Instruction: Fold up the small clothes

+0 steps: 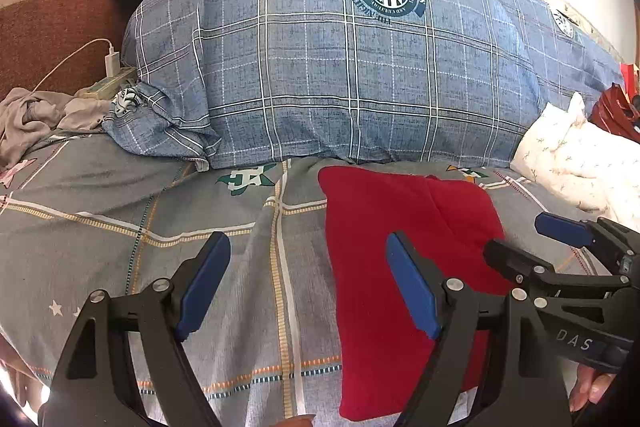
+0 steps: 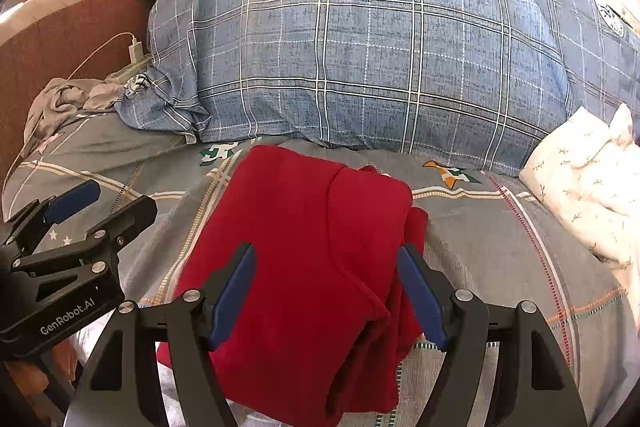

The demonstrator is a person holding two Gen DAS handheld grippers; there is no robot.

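A red garment (image 2: 304, 243) lies folded in layers on the grey checked bedsheet (image 2: 500, 247); it also shows in the left wrist view (image 1: 384, 227). My right gripper (image 2: 326, 291) is open and empty, hovering over the garment's near part, its blue pads on either side of a fold edge. My left gripper (image 1: 308, 283) is open and empty above the sheet, just left of the garment's left edge. The right gripper shows at the right of the left wrist view (image 1: 532, 239), and the left gripper at the left of the right wrist view (image 2: 104, 203).
A big blue plaid pillow (image 1: 360, 67) lies right behind the garment. A white floral cloth (image 2: 580, 195) is at the right. A crumpled beige garment (image 1: 36, 119), a charger and cable (image 1: 112, 61) and a brown headboard (image 1: 52, 27) are at the left.
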